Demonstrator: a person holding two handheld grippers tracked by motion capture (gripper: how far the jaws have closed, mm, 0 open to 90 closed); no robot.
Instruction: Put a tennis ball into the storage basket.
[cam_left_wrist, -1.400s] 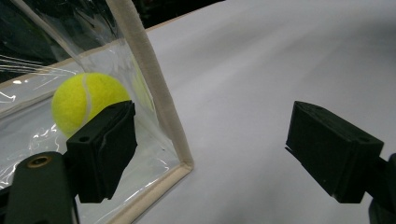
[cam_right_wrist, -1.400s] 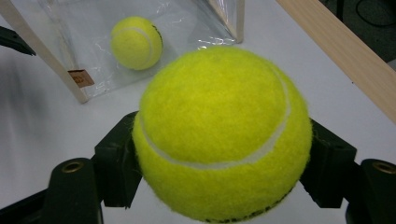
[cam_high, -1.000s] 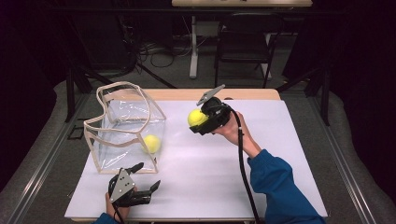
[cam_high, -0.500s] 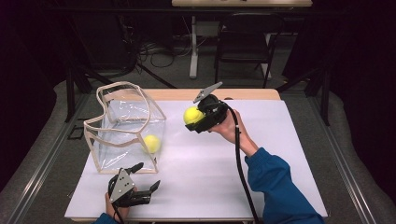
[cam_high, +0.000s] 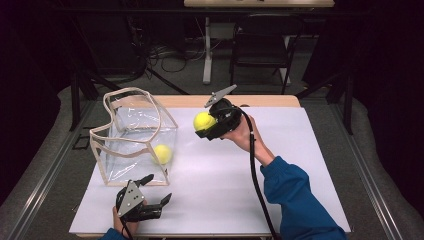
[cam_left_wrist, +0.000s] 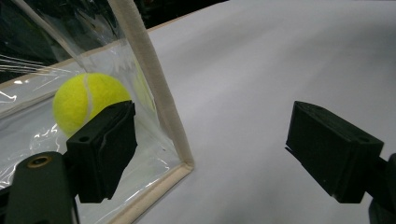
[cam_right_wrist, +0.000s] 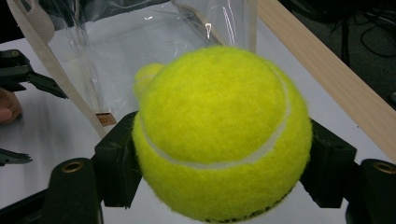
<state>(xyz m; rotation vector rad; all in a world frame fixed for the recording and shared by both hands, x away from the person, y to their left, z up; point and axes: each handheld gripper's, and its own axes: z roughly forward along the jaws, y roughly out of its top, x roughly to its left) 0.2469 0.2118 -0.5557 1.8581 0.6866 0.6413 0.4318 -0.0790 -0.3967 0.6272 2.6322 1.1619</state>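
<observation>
Pinching a yellow tennis ball between its two black jaws, the right gripper holds it in the air above the white table, just to the right of the clear bag's open top. In the right gripper view the pads press on opposite sides of the ball, which bulges past them above and below, so the grip appears secure. The bag stands upright on the left part of the table, its cream-edged rim sagging and uneven, and a second tennis ball lies inside on the bottom near the front right corner. The left gripper rests low at the near edge of the table, jaws spread wide with nothing between them, just in front of the bag's corner seam. To do the step well, the held ball is probably best carried clear over the rim before the jaws open, since the soft wall could fold if struck; the free gripper could steady the rim.
</observation>
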